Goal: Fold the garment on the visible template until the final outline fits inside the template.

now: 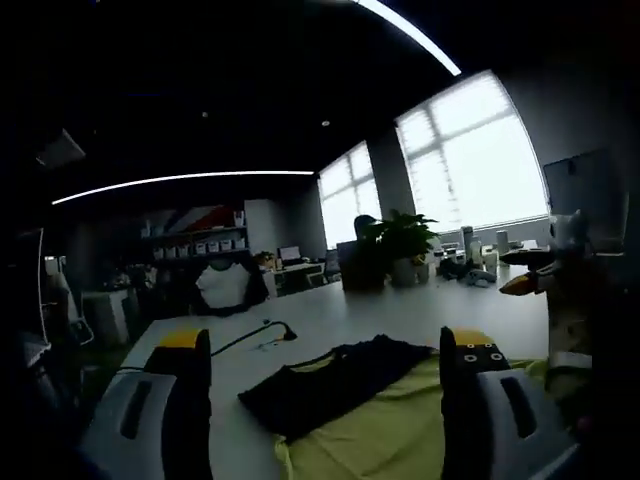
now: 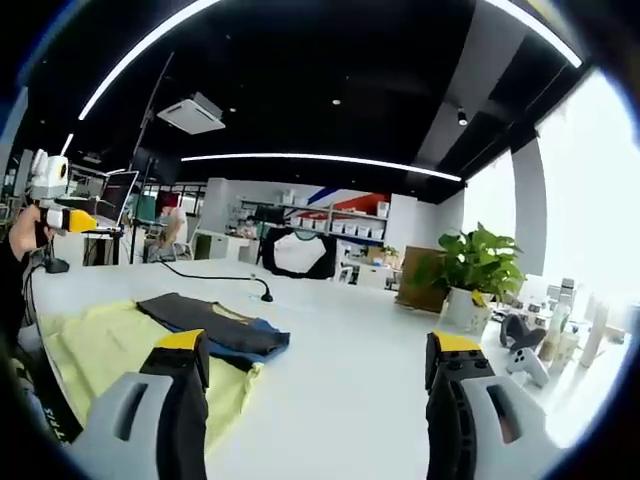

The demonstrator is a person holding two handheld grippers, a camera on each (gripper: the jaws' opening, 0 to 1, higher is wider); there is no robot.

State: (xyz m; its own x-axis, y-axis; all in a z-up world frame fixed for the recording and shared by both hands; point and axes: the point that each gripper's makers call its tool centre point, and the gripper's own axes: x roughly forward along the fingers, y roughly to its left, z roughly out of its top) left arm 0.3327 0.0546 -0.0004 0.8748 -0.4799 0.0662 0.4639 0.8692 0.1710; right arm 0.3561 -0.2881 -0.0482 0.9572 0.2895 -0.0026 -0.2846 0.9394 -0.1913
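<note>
I see my left gripper (image 1: 325, 375) with its jaws spread wide and nothing between them, held above the white table (image 1: 380, 310). Ahead of it, between the two jaws in the left gripper view, the dark garment (image 1: 335, 385) lies folded on the yellow-green template (image 1: 390, 435), its far edge reaching just past the template onto the bare table. My right gripper (image 2: 315, 385) is spread the same way and holds nothing; in the right gripper view the garment (image 2: 215, 325) sits on the template (image 2: 100, 350) off to the left of the jaws, with a blue edge showing at its near side. The other gripper shows at the right edge of the left gripper view (image 1: 560, 290) and, with the hand around it, at the left edge of the right gripper view (image 2: 55, 200). A black cable (image 2: 215, 278) runs across the table beyond the garment. A potted plant (image 2: 475, 275) stands further back on the table, near the windows (image 1: 470, 160).
</note>
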